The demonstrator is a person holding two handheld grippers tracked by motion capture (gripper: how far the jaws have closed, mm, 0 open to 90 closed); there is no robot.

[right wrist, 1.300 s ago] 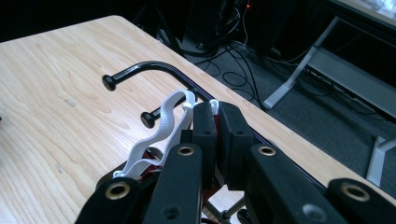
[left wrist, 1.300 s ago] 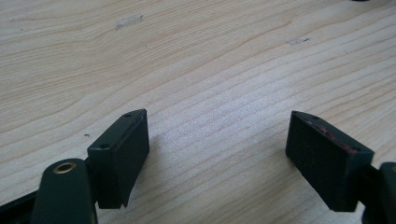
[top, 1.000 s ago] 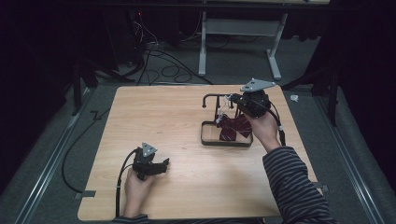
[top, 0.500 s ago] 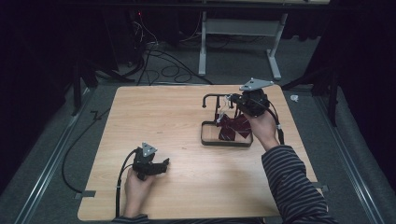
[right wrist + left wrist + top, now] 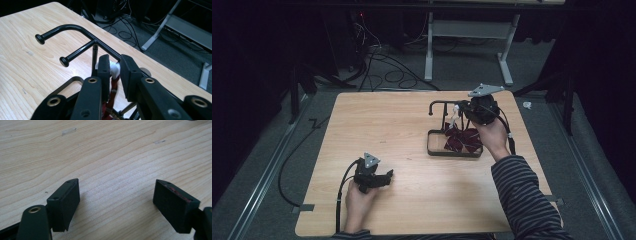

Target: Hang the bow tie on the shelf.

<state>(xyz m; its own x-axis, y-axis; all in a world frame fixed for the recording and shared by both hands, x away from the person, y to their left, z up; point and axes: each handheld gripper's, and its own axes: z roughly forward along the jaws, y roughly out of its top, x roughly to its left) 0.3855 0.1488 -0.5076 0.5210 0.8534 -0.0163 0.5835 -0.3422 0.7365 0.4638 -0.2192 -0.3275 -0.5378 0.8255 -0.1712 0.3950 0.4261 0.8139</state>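
High view first: the wooden table (image 5: 402,125) carries a black wire stand (image 5: 444,120) near its far right corner, a rectangular base frame with an upright post and hooked arms on top, and dark red cloth (image 5: 462,141) lies heaped inside that base. Over at the near left corner the left gripper (image 5: 384,177) rests low on the bare wood, well apart from the stand; its own view shows both black jaws spread wide with nothing but grain between them, so it's idle. Now the action: the right gripper (image 5: 460,108) is up at the top of the stand, and the right gripper view has the jaws pinched close on a small white piece (image 5: 115,68), seemingly a loop or tag with red fabric trailing below it, just beside the post and under the cross bar (image 5: 75,27). My read is that the hanging step is in hand, with the item lifted by its white end and not yet on a hook. Next move, I'd say, calls for carrying that white end out past one of the knobbed tips (image 5: 64,61), slipping it over, and only then spreading the jaws, keeping the cloth clear of the post.
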